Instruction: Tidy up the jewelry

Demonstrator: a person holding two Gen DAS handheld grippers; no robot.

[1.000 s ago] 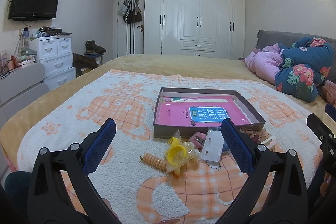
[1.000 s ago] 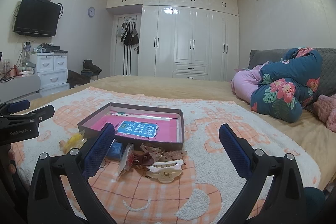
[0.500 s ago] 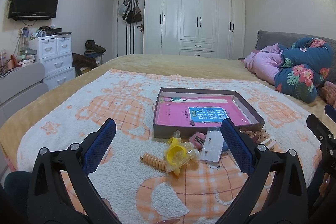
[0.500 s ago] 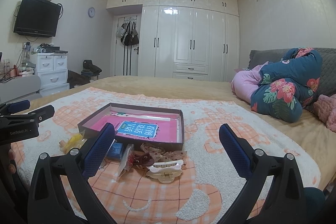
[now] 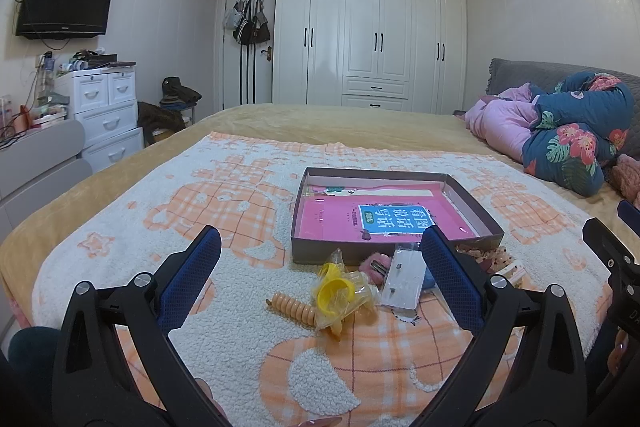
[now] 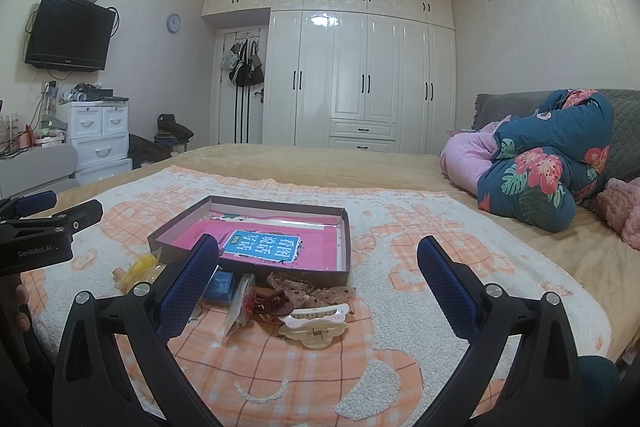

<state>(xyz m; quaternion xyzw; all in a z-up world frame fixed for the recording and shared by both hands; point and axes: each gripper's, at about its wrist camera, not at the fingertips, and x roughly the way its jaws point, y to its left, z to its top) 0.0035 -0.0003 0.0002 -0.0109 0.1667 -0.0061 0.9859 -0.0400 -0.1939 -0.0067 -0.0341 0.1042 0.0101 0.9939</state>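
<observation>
Both tongs are hovering low over the blanket (image 5: pixel 240 187) on the bed, levelled and aimed toward the wardrobe wall. The left tongs (image 5: pixel 320 267) are standing wide apart, gripping nothing; the right tongs (image 6: pixel 318 263) are likewise spread and empty. The shallow box (image 5: pixel 394 261), lined with a pink sheet, is lying flat on the blanket ahead of both tools, and the jewelry items are clustering just outside its near wall.

The left wrist view is showing a yellow ring in a clear bag (image 5: pixel 340 293), an orange spiral hair tie (image 5: pixel 290 307) beside it, and a clear flat packet (image 5: pixel 404 279) leaning near the box; the right tool's black frame (image 5: pixel 616 267) is entering at the edge.

The right wrist view is revealing a cream claw clip (image 6: pixel 314 327), a brown clip (image 6: pixel 276 305), a dotted sheer bow (image 6: pixel 316 287) and a small blue box (image 6: pixel 220 285), with the left tool's frame (image 6: pixel 48 231) at far left.
</observation>
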